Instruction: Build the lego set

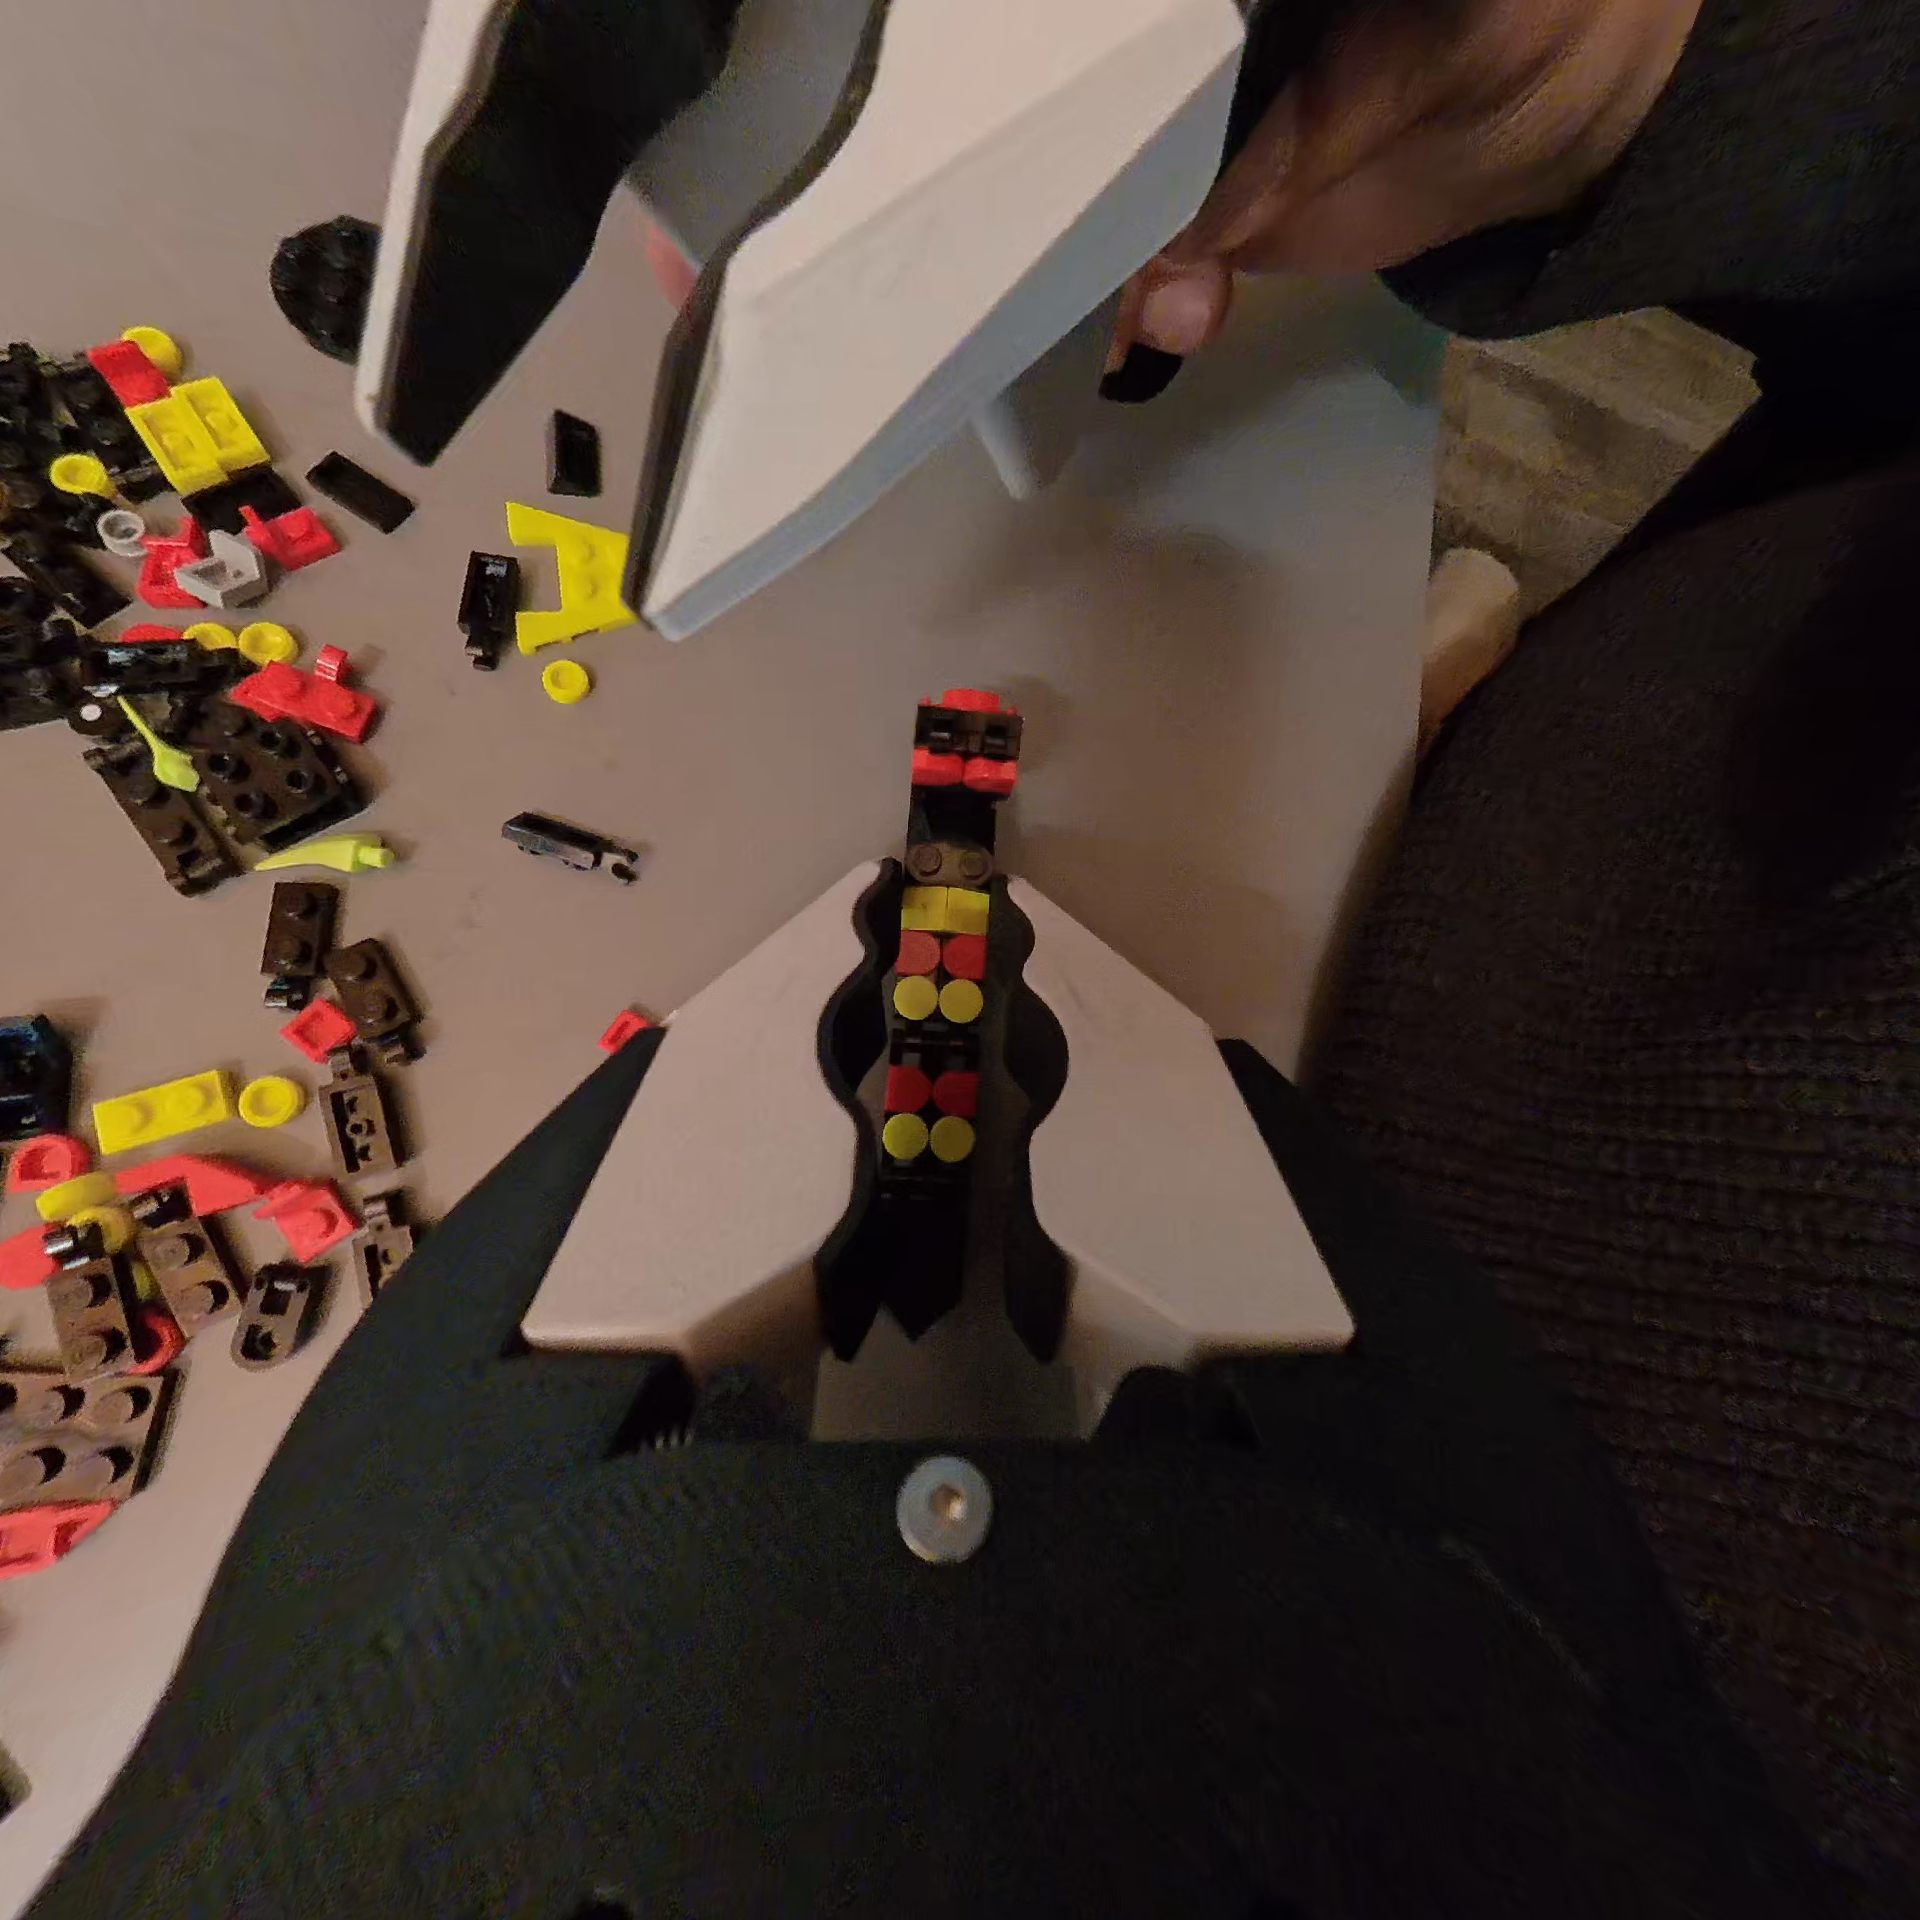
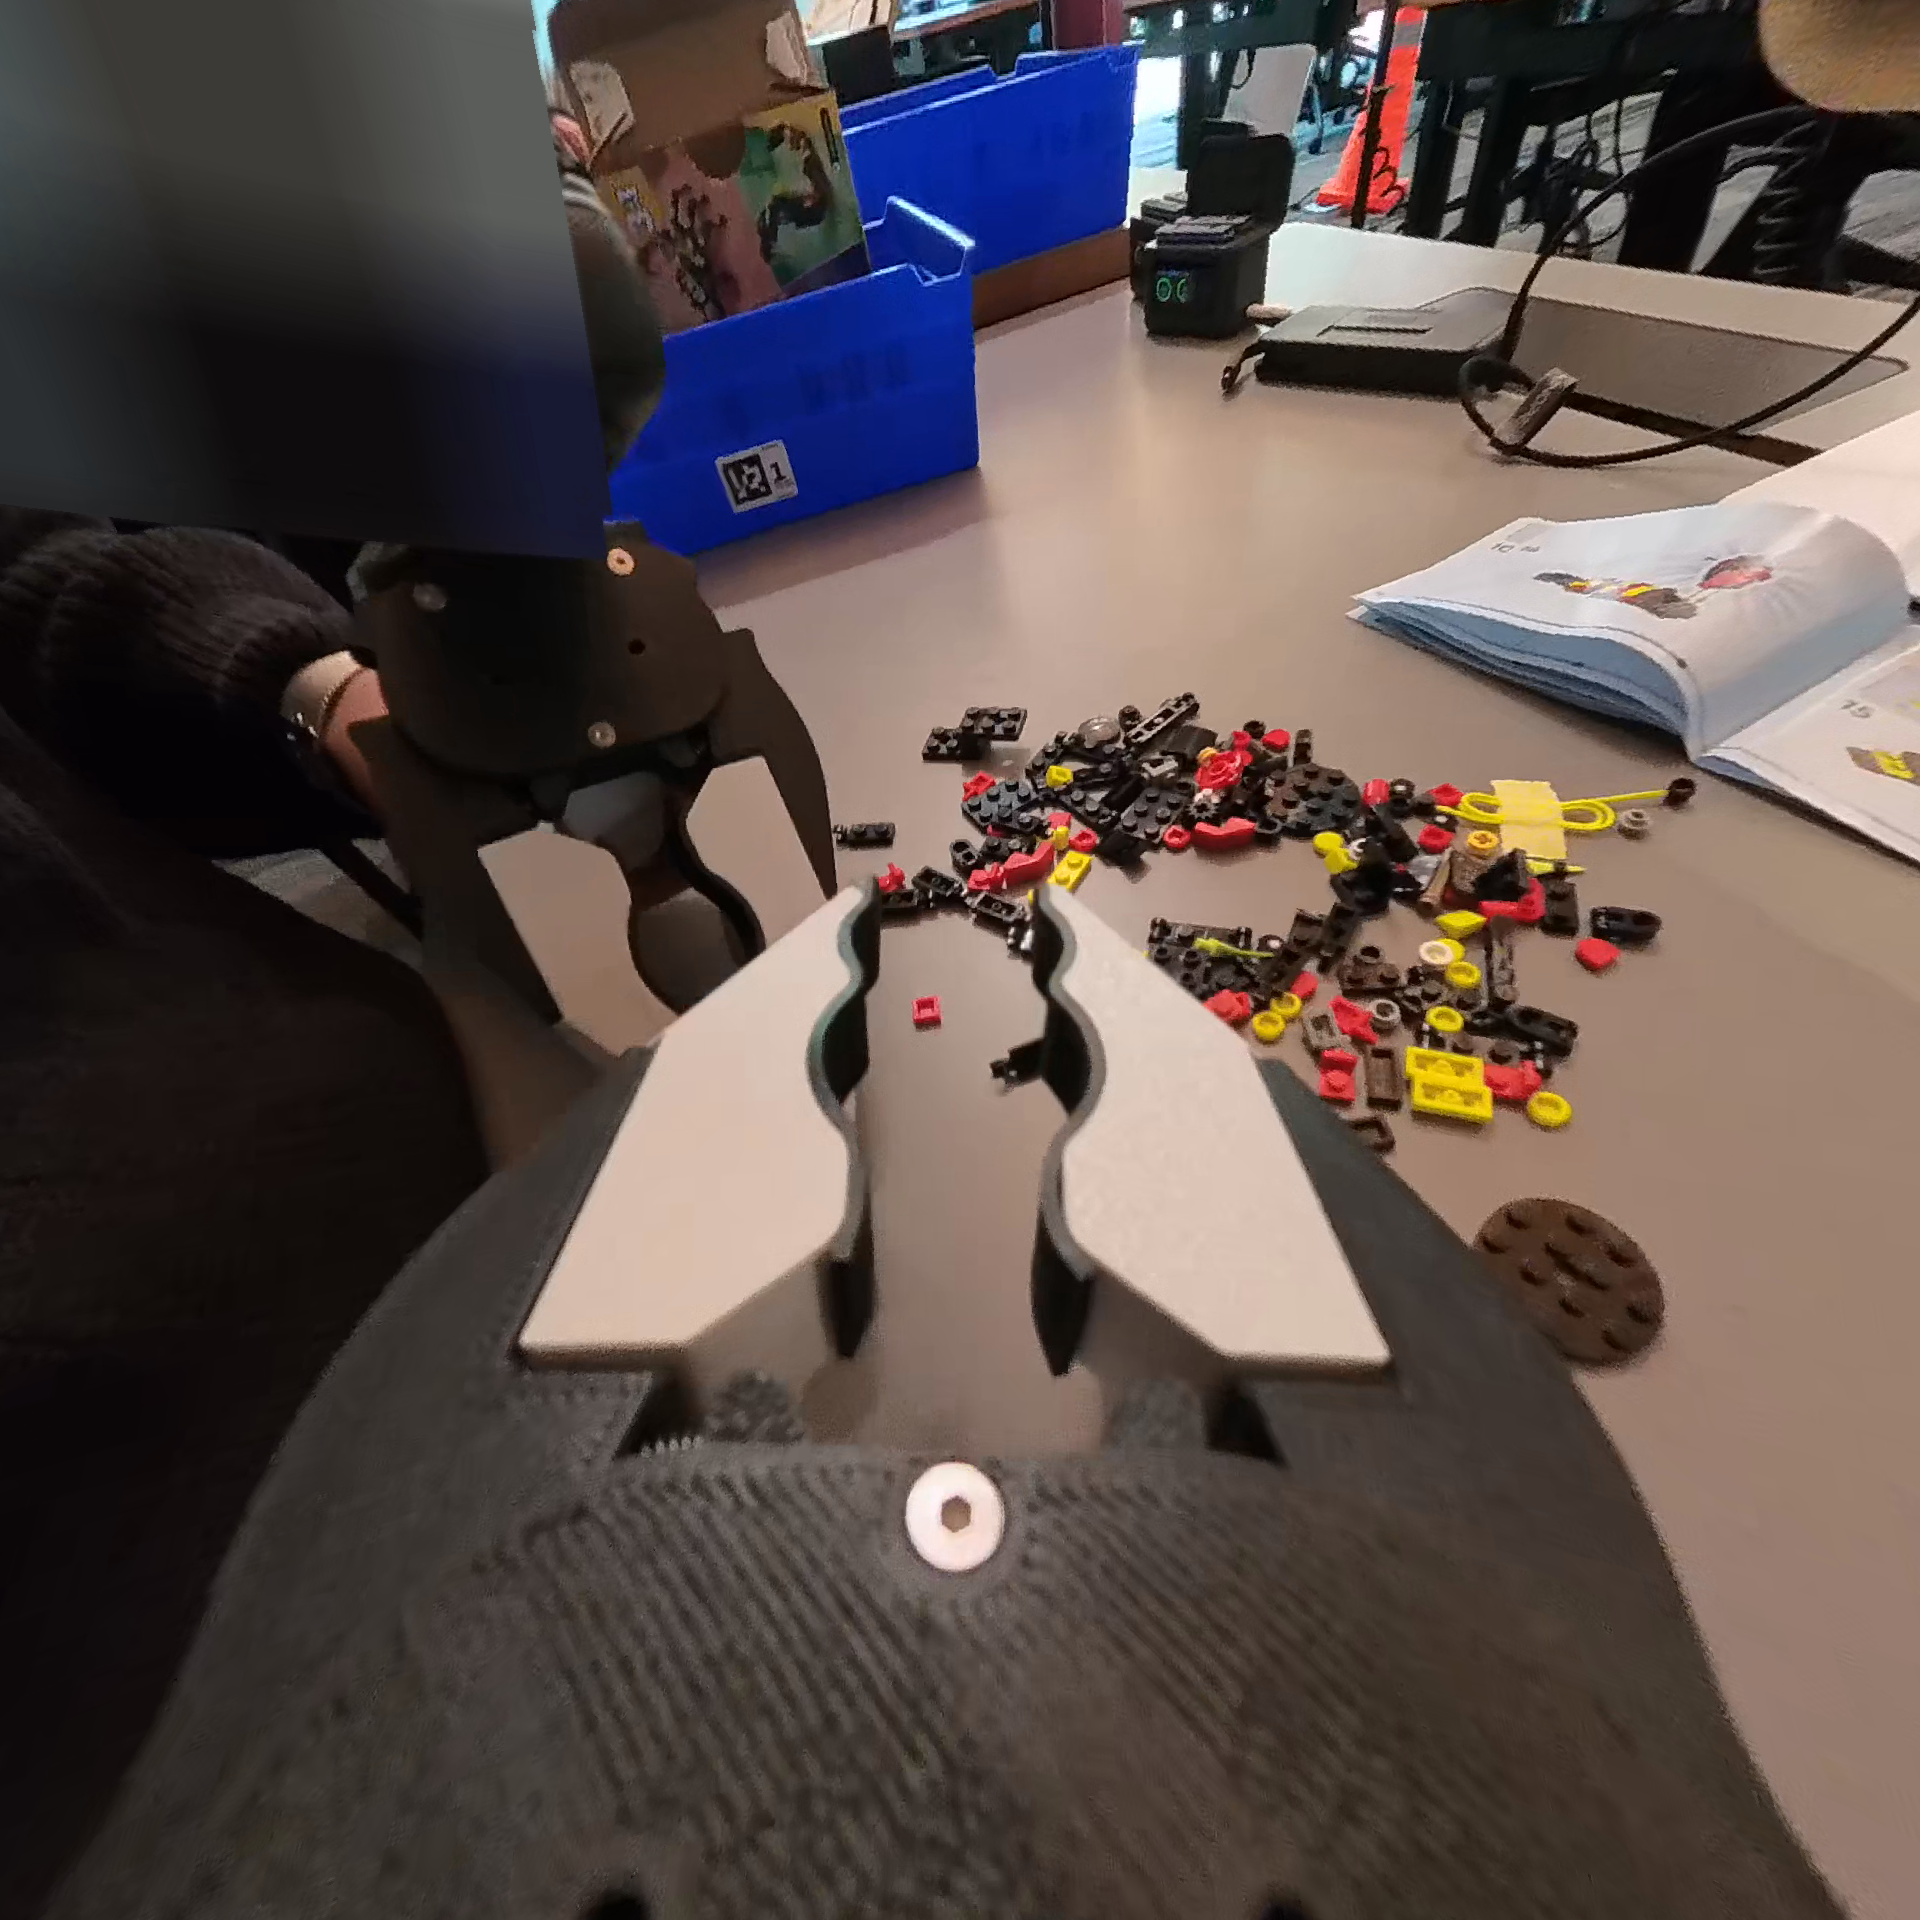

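My left gripper [image 1: 940,878] is shut on a long black lego assembly [image 1: 940,997] topped with yellow and red round tiles. Its red-and-black end [image 1: 966,738] sticks out past the fingertips, above the grey table [image 1: 1195,727] near its edge. My right gripper [image 2: 954,899] is open and empty, held over the table. A small red tile [image 2: 926,1010] and a small black piece [image 2: 1018,1065] lie on the table between its fingers. In the left wrist view the right gripper [image 1: 540,520] hovers over a yellow wedge plate [image 1: 571,582].
Several loose black, red and yellow pieces [image 2: 1299,883] lie spread on the table. A round dark plate [image 2: 1569,1280] lies apart from them. An open instruction booklet [image 2: 1662,623] is at the right, blue bins [image 2: 821,395] at the back. The table edge [image 1: 1423,831] is close to the left gripper. Across from one pair of fingers to the other is roughly 9 cm. The round dark plate [image 2: 1569,1280] sits 12 cm or so from the ends of my right fingers.
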Tool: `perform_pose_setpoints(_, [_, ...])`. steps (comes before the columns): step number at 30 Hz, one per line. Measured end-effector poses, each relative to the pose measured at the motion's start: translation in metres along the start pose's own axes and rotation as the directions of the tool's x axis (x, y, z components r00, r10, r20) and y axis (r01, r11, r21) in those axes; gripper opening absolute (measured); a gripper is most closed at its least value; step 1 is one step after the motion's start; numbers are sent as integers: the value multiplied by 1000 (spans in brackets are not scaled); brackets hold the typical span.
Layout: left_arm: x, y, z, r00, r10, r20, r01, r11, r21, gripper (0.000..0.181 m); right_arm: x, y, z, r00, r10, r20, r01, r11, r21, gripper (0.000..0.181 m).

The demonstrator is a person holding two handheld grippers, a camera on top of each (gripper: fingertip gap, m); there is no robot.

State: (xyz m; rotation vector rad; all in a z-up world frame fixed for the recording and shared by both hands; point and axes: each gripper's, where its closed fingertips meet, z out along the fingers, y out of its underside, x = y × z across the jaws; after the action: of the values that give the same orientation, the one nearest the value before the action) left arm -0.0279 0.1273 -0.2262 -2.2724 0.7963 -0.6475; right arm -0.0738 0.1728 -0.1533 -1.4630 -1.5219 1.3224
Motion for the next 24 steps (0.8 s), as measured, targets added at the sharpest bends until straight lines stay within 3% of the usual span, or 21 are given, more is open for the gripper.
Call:
perform_pose_setpoints(10, [2,2,7,998,-18,-54,16,999,-46,15,0,14,0,999,39,4,-39,999,-33,28])
perform_pose_setpoints(14, [5,2,8,995,-33,-91,29,998,-48,19,2,21,-2,1000,-12,-23,10,998,-70,28])
perform_pose_setpoints(24, [5,-16,-4,978,-114,-175,126,990,64,22,15,27,-7,997,-40,-67,33,995,-99,28])
